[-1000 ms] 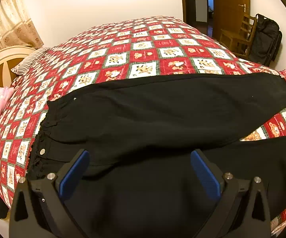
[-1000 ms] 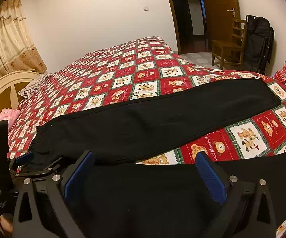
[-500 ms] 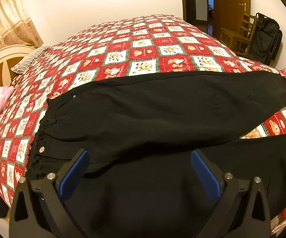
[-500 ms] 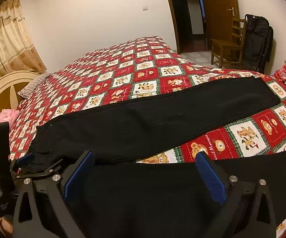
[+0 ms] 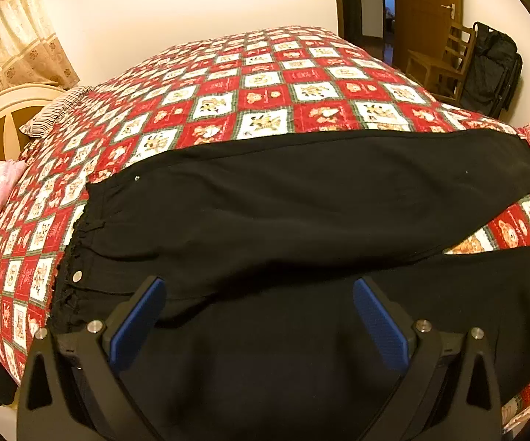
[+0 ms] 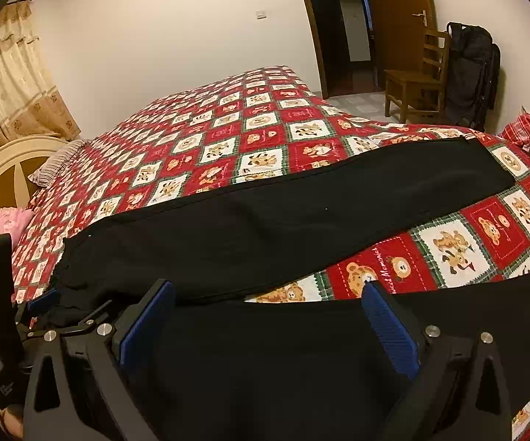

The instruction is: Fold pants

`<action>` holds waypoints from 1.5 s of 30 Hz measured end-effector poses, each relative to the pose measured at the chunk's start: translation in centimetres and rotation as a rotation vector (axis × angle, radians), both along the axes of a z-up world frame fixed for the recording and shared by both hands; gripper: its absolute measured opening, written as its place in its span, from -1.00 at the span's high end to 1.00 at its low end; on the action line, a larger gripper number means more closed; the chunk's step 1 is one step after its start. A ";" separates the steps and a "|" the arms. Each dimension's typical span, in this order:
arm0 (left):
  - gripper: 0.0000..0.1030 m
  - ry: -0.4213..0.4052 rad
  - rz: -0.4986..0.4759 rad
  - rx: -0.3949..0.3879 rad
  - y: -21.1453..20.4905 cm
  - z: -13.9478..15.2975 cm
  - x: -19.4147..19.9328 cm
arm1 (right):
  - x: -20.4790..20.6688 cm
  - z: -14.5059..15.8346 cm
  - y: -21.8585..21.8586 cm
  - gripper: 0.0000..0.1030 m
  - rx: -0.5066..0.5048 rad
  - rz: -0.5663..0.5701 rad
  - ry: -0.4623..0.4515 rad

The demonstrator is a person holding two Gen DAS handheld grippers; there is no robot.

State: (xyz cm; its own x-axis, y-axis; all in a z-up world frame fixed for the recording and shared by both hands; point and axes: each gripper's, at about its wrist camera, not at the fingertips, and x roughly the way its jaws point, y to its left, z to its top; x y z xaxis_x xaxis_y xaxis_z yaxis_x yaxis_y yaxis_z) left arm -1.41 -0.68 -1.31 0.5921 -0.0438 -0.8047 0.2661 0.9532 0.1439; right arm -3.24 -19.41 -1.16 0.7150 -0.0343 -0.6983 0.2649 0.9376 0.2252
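On a bed's red patchwork quilt (image 5: 272, 95), black pants (image 5: 301, 202) lie spread, legs parted toward the right. Both the left gripper (image 5: 257, 316) and right gripper (image 6: 265, 316) hover with jaws released over the near leg.

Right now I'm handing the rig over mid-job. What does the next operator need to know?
Left gripper: open, over the near leg by the waistband, holding nothing.
Right gripper: open, over the near leg farther along, holding nothing.
Black pants lie spread flat across the checkered quilt, legs apart in a V.
Done: laid out.
Left: no fold made yet; bringing one leg onto the other looks like the next step.
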 end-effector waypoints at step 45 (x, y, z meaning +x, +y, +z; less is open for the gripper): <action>-1.00 0.066 -0.071 -0.008 0.5 -1.1 2.2 | 3.0 -1.2 -0.3 -0.98 -0.018 0.077 0.067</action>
State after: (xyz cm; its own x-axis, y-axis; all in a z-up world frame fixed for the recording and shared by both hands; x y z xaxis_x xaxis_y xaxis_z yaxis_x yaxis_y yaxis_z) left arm 0.76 -0.15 -2.46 0.5328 -0.0902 -0.8414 0.3413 0.9328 0.1162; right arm -0.21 -19.75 -2.37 0.6678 0.0060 -0.7443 0.2055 0.9596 0.1921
